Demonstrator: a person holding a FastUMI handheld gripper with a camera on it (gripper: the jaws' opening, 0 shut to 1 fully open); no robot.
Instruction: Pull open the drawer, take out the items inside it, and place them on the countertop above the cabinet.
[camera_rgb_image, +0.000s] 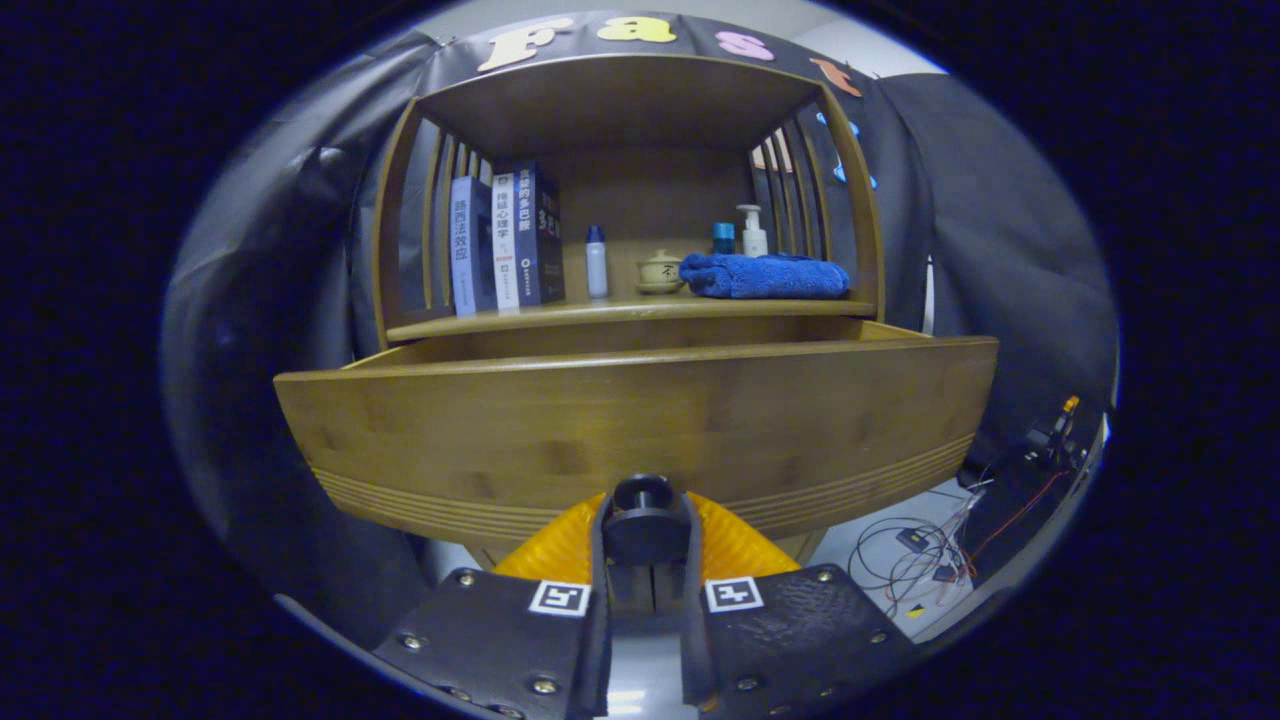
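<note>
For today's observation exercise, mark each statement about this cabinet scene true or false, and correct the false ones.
1. The drawer is pulled out. True.
2. The gripper grips the drawer's knob. True.
3. The blue towel lies on the floor. False: it lies on the countertop.
4. The books lie flat. False: they stand upright.
5. A small teapot sits beside the towel. True.
</note>
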